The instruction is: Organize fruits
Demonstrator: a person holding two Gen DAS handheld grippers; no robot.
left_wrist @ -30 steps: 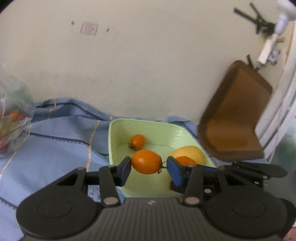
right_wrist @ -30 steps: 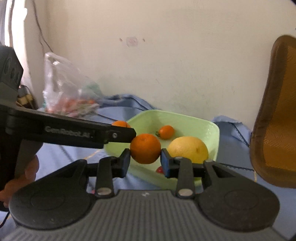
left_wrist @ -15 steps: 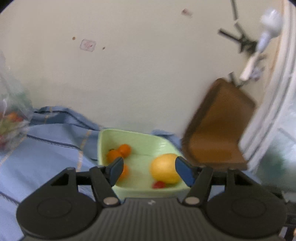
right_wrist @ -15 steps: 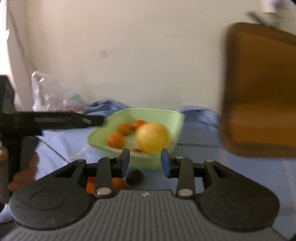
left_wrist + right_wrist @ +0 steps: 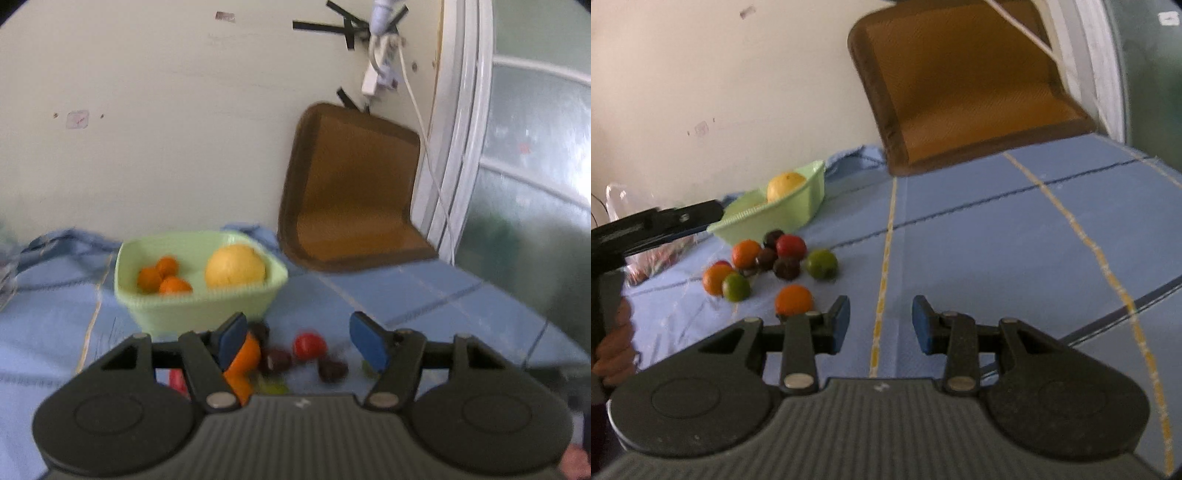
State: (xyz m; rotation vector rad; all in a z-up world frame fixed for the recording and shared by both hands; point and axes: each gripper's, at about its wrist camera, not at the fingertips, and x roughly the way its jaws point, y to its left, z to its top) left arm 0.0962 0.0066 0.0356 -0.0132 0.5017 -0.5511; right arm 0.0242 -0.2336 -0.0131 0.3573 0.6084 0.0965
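A pale green bowl [image 5: 199, 314] holds three oranges [image 5: 164, 278] and a big yellow fruit [image 5: 235, 266]. My left gripper [image 5: 299, 341] is open above the blue cloth. Below its gap lie a red fruit [image 5: 309, 345] and dark fruits [image 5: 332, 369], with an orange [image 5: 245, 356] behind the left finger. My right gripper [image 5: 881, 325] is open and empty over bare cloth. To its left is a loose cluster: an orange [image 5: 794, 300], green fruits [image 5: 822, 263], a red fruit [image 5: 791, 246] and dark fruits [image 5: 786, 267]. Behind them stands the bowl [image 5: 783, 221].
A brown seat [image 5: 354, 192] leans on the wall right of the bowl. A window frame [image 5: 461, 129] and a white cable run down the right side. The left gripper's arm [image 5: 665, 221] and a hand [image 5: 613, 350] cross the right wrist view's left edge, near a plastic bag [image 5: 617, 195].
Each gripper held an orange over the bowl a second ago; both have let go. Both have pulled back and swung right, bringing the loose fruit on the cloth into view.
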